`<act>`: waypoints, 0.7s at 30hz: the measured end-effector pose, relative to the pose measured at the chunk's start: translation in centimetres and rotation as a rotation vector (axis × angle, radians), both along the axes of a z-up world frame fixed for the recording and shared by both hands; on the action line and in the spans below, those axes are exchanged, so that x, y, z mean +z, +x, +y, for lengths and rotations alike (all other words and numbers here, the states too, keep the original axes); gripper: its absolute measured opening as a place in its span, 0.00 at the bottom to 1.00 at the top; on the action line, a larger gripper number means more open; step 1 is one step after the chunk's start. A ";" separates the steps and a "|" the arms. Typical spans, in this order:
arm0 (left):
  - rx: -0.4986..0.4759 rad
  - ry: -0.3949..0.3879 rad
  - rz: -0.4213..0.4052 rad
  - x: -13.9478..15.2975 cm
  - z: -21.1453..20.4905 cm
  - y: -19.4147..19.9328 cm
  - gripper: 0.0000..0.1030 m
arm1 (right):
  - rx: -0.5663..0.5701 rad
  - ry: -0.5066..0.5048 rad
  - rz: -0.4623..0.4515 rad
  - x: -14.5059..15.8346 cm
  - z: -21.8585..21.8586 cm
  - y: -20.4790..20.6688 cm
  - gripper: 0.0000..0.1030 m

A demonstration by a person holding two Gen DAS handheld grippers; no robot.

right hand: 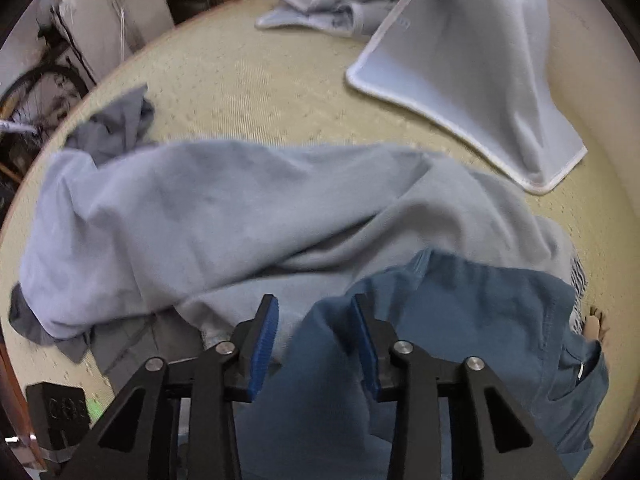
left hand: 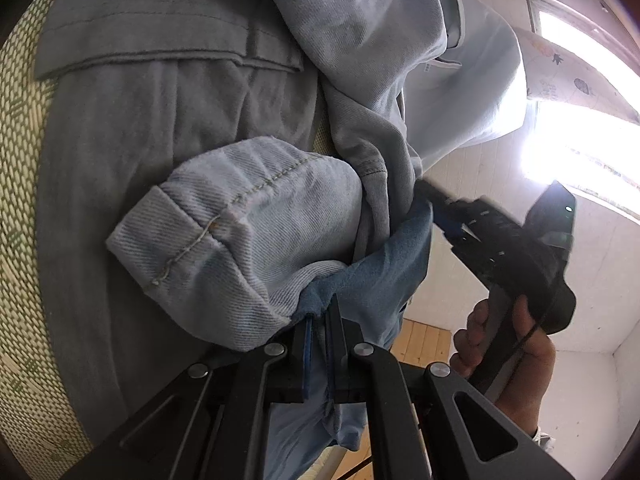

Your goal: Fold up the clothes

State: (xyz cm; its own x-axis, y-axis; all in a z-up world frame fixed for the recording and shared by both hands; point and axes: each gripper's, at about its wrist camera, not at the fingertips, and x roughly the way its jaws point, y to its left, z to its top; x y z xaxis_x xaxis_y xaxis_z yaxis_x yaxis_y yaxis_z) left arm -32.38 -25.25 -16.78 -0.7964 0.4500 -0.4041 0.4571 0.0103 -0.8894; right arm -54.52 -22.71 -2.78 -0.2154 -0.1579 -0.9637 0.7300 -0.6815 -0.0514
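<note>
My left gripper (left hand: 318,320) has its jaws nearly together, pinching a thin edge of the blue garment (left hand: 384,264). That cloth runs up and right from the jaws toward my right gripper (left hand: 452,216), which shows in the left view nosed into the same bundle.

Right wrist view: right gripper (right hand: 316,340) jaws stand wide. The blue garment (right hand: 460,320) is draped over the right-hand finger, and I can't tell whether any of it sits properly between the pads.

The pale denim leg (left hand: 240,232), cuff turned up, lies just left of and above my left jaws, riding against the blue cloth. Grey trousers (left hand: 160,120) lie beyond it on the woven mat (left hand: 24,160). A light grey garment (right hand: 240,216) is spread ahead of the right jaws, with a white-edged piece (right hand: 480,92) further ahead and right.

Handling judgement:
- Blue cloth is soft, light and limp, so it will sag and swing. Take it at a hem or seam, not mid-panel.
- Denim is heavier and stiffer and will likely drag the blue piece if the two are tangled. The cuff fold is the grip point.
- A single-layer pinch may slip under load.
</note>
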 end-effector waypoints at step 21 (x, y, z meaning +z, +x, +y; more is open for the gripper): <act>0.004 -0.046 -0.018 0.6 -0.3 -0.2 0.05 | -0.098 -0.054 0.157 3.7 5.4 -1.1 0.14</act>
